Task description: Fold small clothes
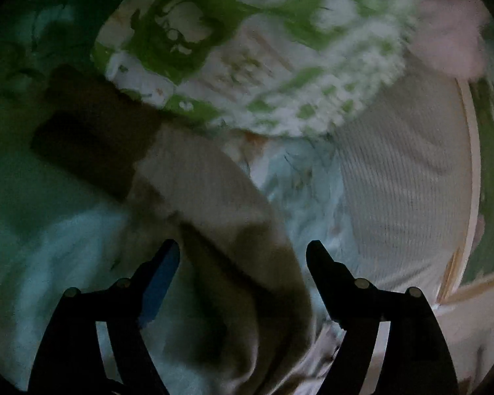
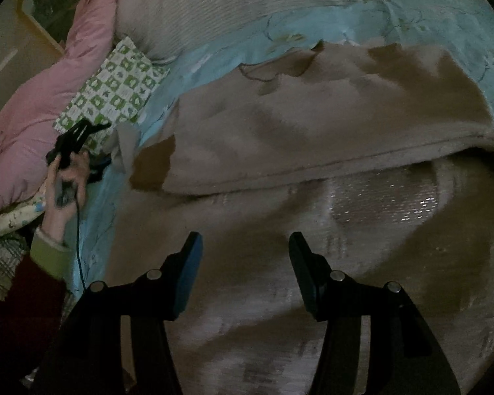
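You are at the fold-over stage: the beige knitted garment [image 2: 313, 125] lies spread on the pale blue floral bedsheet [image 2: 428, 16], and one edge already lies doubled over along a seam line running across its middle. Your right gripper [image 2: 245, 240] hovers over the near part of that garment with its jaws apart and nothing between them. Your left gripper [image 1: 243, 250] is also spread wide, with a strip of the same garment (a sleeve, by the look of it) running under and between its fingers but not pinched. From the right wrist view that gripper sits at the garment's far left corner, just beside the green-and-white checked pillow [image 2: 115, 89], with the pink quilt [image 2: 49, 92] beyond it. The next move likely calls for closing on that sleeve and carrying it inward across the body. The light is poor and the left view is smeared, so the garment's collar and far hem are hard to make out, and its near edge is cut off behind your right gripper.
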Tool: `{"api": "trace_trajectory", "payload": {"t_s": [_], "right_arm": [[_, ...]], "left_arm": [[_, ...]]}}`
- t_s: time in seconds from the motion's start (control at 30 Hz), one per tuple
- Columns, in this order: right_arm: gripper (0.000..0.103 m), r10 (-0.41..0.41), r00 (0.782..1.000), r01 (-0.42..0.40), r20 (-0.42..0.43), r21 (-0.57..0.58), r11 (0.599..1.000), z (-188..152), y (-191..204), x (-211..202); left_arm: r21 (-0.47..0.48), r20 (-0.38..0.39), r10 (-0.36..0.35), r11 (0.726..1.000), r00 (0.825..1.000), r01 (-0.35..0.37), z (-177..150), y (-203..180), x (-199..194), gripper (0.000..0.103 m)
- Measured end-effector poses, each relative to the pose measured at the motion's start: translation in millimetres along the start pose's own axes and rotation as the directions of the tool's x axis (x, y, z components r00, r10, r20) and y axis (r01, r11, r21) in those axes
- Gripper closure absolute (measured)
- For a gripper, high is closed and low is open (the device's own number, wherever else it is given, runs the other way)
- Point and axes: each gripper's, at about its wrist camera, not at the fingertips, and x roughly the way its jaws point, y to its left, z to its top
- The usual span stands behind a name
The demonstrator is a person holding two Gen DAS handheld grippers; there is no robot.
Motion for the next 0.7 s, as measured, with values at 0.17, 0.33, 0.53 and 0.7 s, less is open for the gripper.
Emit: {"api": "trace_trajectory", "payload": {"t_s": [0.17,0.33,0.53,0.7], "right_arm": [[0.047,0.0,1.0,0.0,-0.019,0.007,1.0,-3.1,0.3,9.2],[0.047,-0.003,1.0,0.004,-0.005,0.013,1.0,-5.8,-3.0,6.3],[0.047,-0.011,0.999,0.01,0.034,0.041,0.999,-6.9,-9.7,-9.9],[0.047,-0.033,0.994,0.024,0.1,0.085,0.996,-8.6,-22.8,-34.1]], "left_arm": [[0.037,0.063,0.122,0.992,0.991,-0.124,14.1,-1.7,19.7,0.075],[0.214,0.152,0.14,0.962,0.978,-0.171,-13.7,-28.6,-0.1,0.097],[0.534,0.165,-0.026,0.843,0.986,-0.067,-87.9,-112.8,-39.7,0.098],[0.766,-0.004,-0.145,0.636,0.989,0.096,-191.4,-183.7,-41.0,0.098]]}}
